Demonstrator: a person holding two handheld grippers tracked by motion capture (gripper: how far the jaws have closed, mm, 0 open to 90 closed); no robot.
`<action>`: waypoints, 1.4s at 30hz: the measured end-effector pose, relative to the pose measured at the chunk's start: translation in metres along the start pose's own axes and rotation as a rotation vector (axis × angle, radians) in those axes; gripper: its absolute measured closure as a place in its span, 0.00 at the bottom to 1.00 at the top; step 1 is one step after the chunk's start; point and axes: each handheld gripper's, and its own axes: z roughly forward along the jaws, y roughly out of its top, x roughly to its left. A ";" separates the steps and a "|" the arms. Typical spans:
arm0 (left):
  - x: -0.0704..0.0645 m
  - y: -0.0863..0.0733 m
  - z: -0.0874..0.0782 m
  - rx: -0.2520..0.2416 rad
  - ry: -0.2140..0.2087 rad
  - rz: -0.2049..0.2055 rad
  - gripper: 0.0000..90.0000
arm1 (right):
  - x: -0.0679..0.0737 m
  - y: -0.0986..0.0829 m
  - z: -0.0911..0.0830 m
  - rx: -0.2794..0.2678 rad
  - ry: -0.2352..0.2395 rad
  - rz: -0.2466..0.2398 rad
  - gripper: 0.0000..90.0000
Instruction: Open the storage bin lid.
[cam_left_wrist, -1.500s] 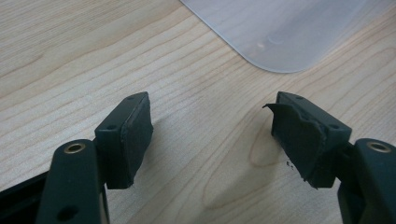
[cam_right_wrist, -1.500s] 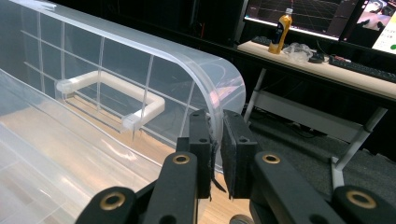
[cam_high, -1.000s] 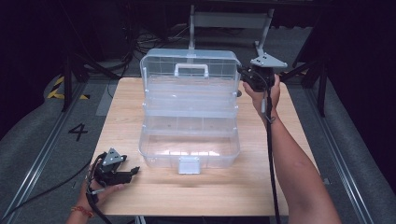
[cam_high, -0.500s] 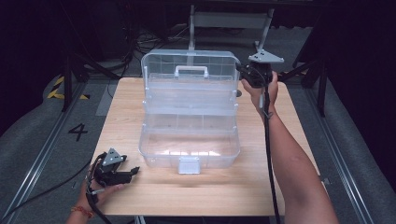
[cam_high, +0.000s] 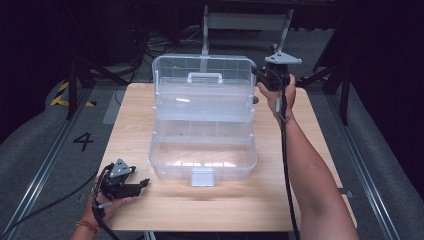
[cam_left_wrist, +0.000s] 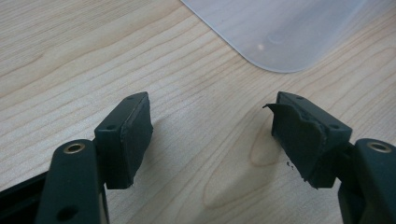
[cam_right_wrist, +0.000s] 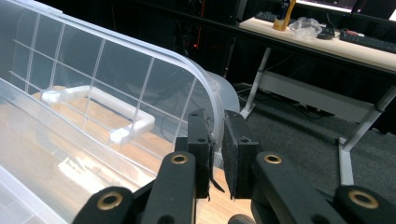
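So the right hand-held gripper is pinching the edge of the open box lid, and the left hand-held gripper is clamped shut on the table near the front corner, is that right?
Not quite. The left hand-held gripper is open, its jaws spread over bare table, as the left gripper view shows. The rest holds: the right hand-held gripper is closed on the rim of the clear box lid.

The left gripper (cam_high: 141, 183) is resting low at the tabletop's (cam_high: 320, 150) near left corner, its fingers (cam_left_wrist: 126, 135) spread wide apart with nothing between them. The right arm (cam_high: 310, 170) is reaching along the right edge toward the far right corner, where the right gripper (cam_right_wrist: 217, 154) is pinching its fingers (cam_right_wrist: 236, 149) nearly together on the lid (cam_right_wrist: 116, 70) rim.
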 end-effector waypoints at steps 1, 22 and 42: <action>0.000 0.000 0.000 0.000 0.000 0.000 0.33 | 0.000 0.001 0.001 0.003 -0.001 -0.003 0.92; 0.001 0.000 0.001 -0.007 0.003 0.003 0.32 | -0.009 -0.004 0.028 0.044 -0.013 0.029 0.91; -0.001 -0.001 0.000 -0.005 0.001 -0.009 0.32 | -0.012 -0.010 0.045 0.081 -0.026 0.020 0.90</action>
